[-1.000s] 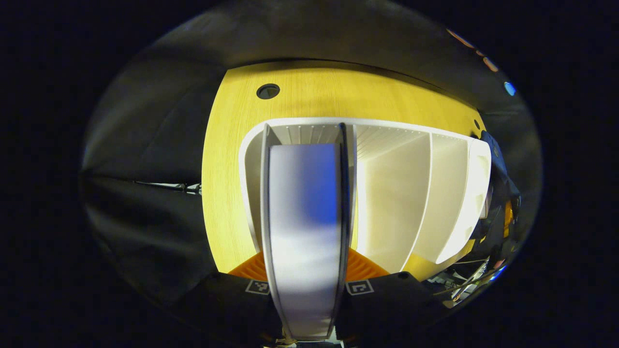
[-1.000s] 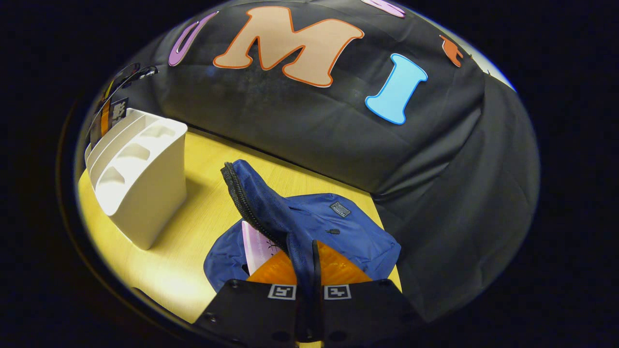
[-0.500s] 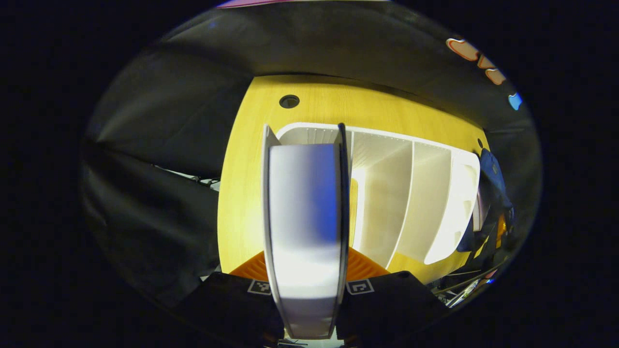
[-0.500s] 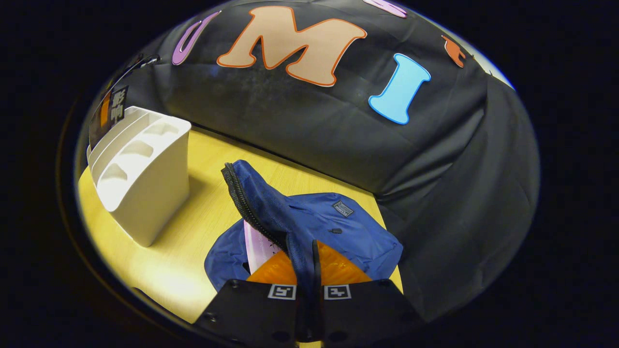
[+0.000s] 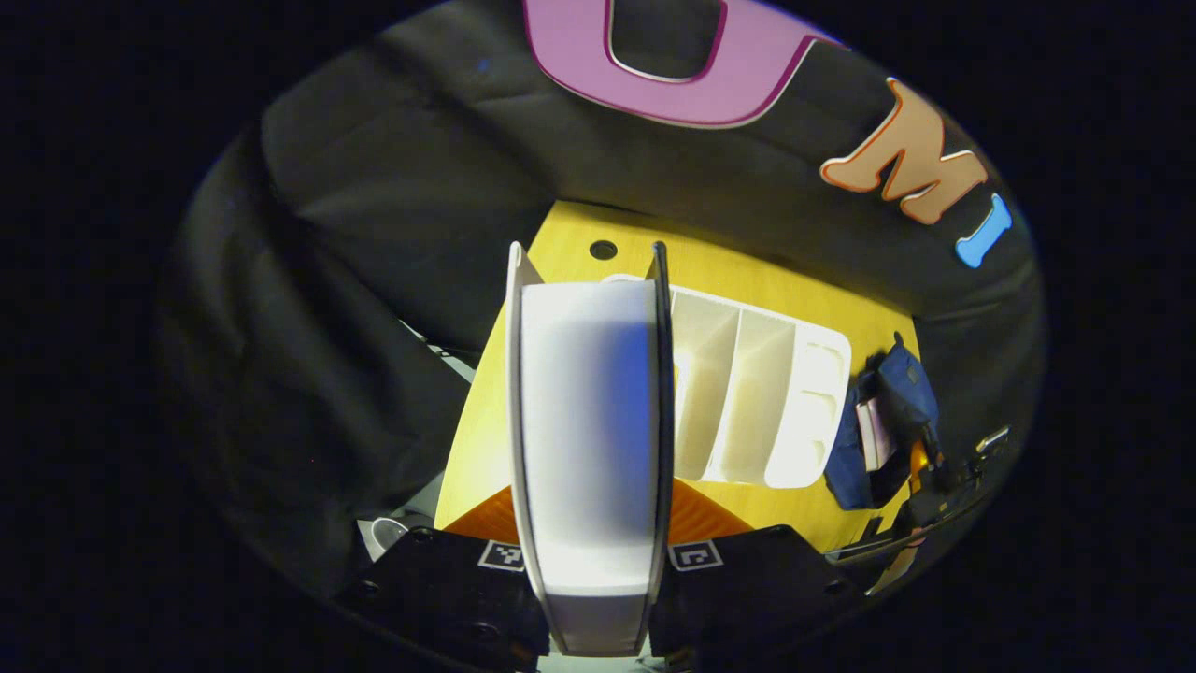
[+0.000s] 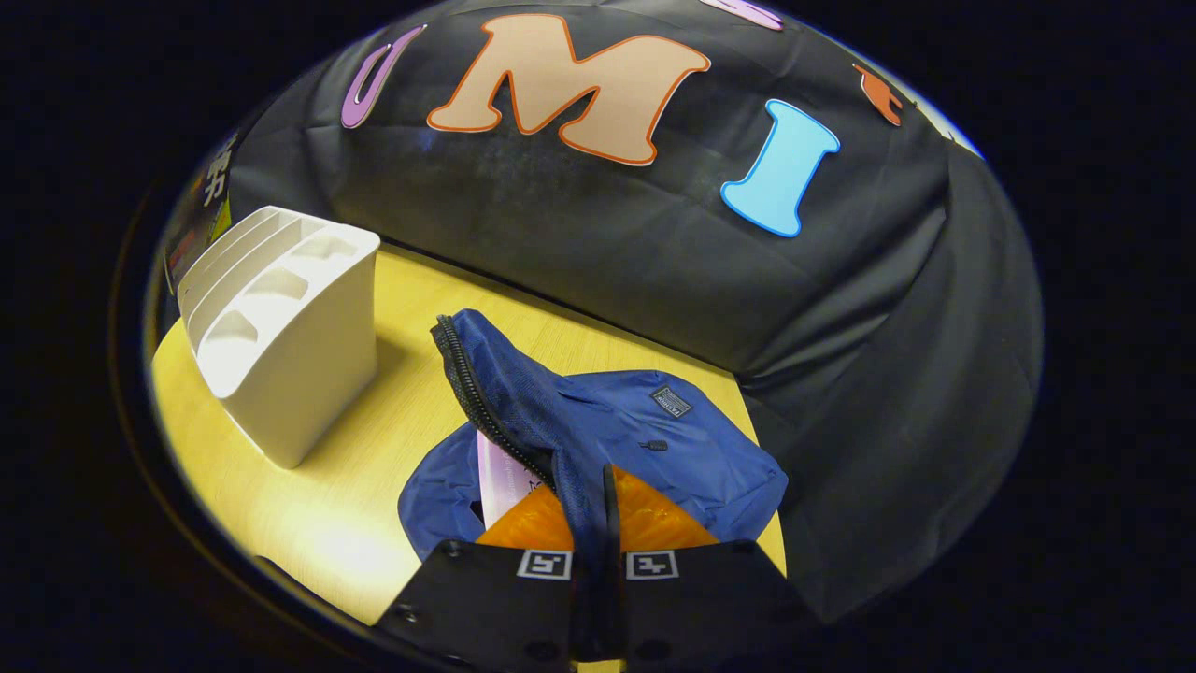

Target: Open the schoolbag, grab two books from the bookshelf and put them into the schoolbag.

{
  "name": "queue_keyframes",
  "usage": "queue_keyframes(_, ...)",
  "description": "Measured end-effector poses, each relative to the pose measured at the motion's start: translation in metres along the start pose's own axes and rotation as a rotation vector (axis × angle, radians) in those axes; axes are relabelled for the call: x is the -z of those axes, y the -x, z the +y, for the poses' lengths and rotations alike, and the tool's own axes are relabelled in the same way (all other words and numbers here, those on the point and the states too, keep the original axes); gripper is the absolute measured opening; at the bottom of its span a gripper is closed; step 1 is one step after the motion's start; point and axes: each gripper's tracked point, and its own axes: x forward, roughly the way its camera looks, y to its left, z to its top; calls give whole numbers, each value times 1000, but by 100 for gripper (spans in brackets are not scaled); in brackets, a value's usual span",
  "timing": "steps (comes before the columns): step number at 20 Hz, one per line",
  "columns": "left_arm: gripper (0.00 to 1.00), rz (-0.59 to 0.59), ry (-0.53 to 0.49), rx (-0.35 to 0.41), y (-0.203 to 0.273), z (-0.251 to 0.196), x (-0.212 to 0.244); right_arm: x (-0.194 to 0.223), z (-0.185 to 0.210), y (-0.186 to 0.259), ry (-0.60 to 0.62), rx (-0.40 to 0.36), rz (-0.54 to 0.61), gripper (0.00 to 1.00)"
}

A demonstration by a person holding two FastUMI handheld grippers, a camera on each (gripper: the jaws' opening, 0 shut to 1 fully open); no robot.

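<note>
Left gripper view: the left gripper [image 5: 590,523] has its jaws pinching a book [image 5: 589,439], held edge-on w/ the pages facing the camera. Compared w/ 1 s ago the bookshelf [image 5: 747,393] looks smaller and sits lower right, and the book is now fully out of its slot and lifted above the table [image 5: 486,439]. I judge this is the 2nd book, so the pick-up part is done and the carry to the schoolbag [image 5: 897,411] comes next.

Right gripper view: the right gripper [image 6: 598,551] has jaws pressed together on the blue fabric of the schoolbag [image 6: 598,430], holding the zipper edge [image 6: 476,393] up. This view has hardly changed, so the mouth stays open for the drop.

Containers: inside the schoolbag a pale pink book [image 6: 495,472] already stands in the opening. The bookshelf [image 6: 280,327] compartments seen from here are w/o books; the far slots I cannot tell.
</note>
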Motion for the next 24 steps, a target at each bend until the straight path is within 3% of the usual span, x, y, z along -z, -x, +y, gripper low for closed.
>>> queue_keyframes(5,40,-116,47,98,63,-48,27,-1,-5,-1,-3,-21,-28,7)
queue_keyframes(9,39,-158,41,260,78,-124,61,0,-11,-1,-2,-39,-35,7)
queue_keyframes(13,37,-136,17,405,62,-197,92,-1,-19,0,-10,-49,-35,6)
queue_keyframes(17,36,-76,56,577,37,-272,113,-3,-26,3,-14,-53,-38,6)
queue_keyframes(24,37,28,85,694,-29,-357,144,-7,-29,2,-32,-50,-30,6)
